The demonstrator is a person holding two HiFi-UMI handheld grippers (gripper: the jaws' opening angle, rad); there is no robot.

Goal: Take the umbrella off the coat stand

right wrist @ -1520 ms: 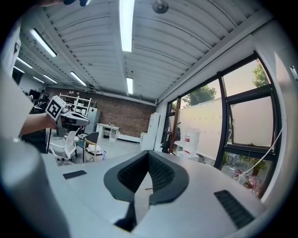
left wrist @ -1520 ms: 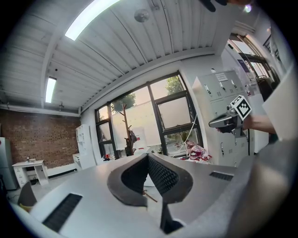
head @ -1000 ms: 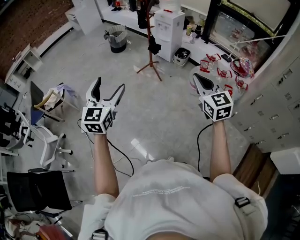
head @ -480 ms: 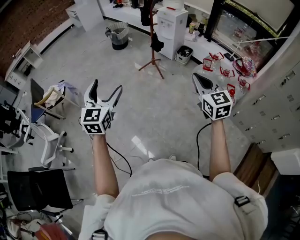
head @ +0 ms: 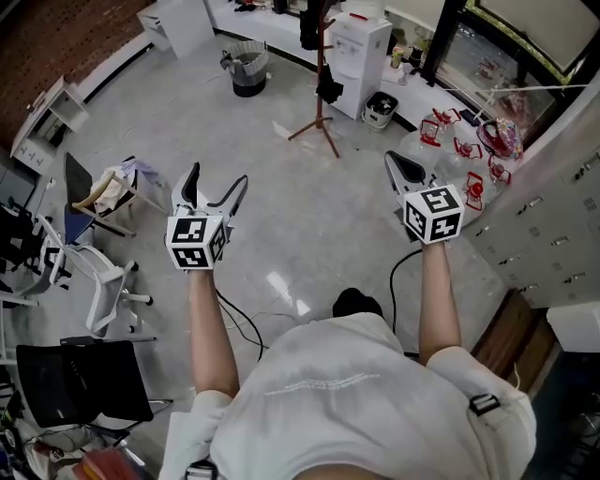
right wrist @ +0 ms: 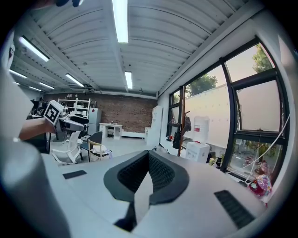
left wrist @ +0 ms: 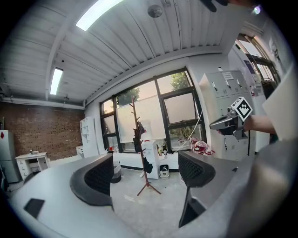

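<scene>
The wooden coat stand (head: 319, 103) stands on the floor far ahead of both grippers, by the window wall. Dark items hang on it, one near the top (head: 312, 23) and a black folded one lower down (head: 330, 89); I cannot tell which is the umbrella. In the left gripper view the stand (left wrist: 139, 153) shows in the gap between the jaws. My left gripper (head: 217, 180) is open and empty, as its own view (left wrist: 144, 174) confirms. My right gripper (head: 396, 161) is shut on nothing, its jaws (right wrist: 148, 172) meeting. The stand (right wrist: 181, 130) shows beyond them.
A white water dispenser (head: 361, 52) and a small bin (head: 380, 108) stand right of the stand, a larger bin (head: 247, 70) to its left. Office chairs (head: 94, 281) and a draped chair (head: 108, 192) are at left. At right are a glass table with red items (head: 469, 155) and lockers (head: 553, 216). A cable (head: 234, 319) lies underfoot.
The person has stepped forward: a dark shoe now shows below the arms. Both grippers sit a little lower in the picture, and the coat stand has shifted slightly right.
</scene>
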